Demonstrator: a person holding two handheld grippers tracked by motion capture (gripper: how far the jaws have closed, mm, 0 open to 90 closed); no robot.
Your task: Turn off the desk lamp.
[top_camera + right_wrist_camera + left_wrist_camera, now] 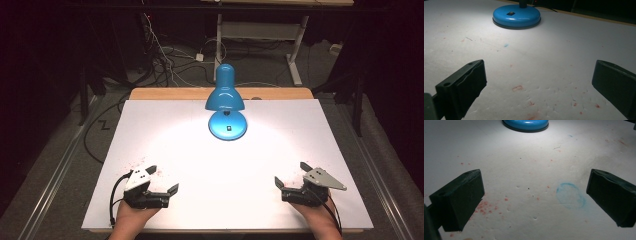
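A blue desk lamp (pixel 226 102) stands lit at the back middle of the white table sheet (pixel 280 130), its round base (pixel 516 16) (pixel 525 124) facing both grippers. My left gripper (pixel 161 180) rests near the front left of the sheet, jaws wide apart and open, with nothing between them. My right gripper (pixel 291 175) rests near the front right, also open and empty. Both point toward the table's middle. Between the left jaws (pixel 534 192) the sheet shows a faint blue ring stain (pixel 570 195). The right gripper (pixel 539 85) frames only bare sheet with red specks.
The sheet is lit brightest in front of the lamp. Beyond the table's wooden back edge (pixel 165 94) lie cables (pixel 165 57) on the floor and the legs of another desk (pixel 295 55). Metal rails (pixel 55 175) run along both sides.
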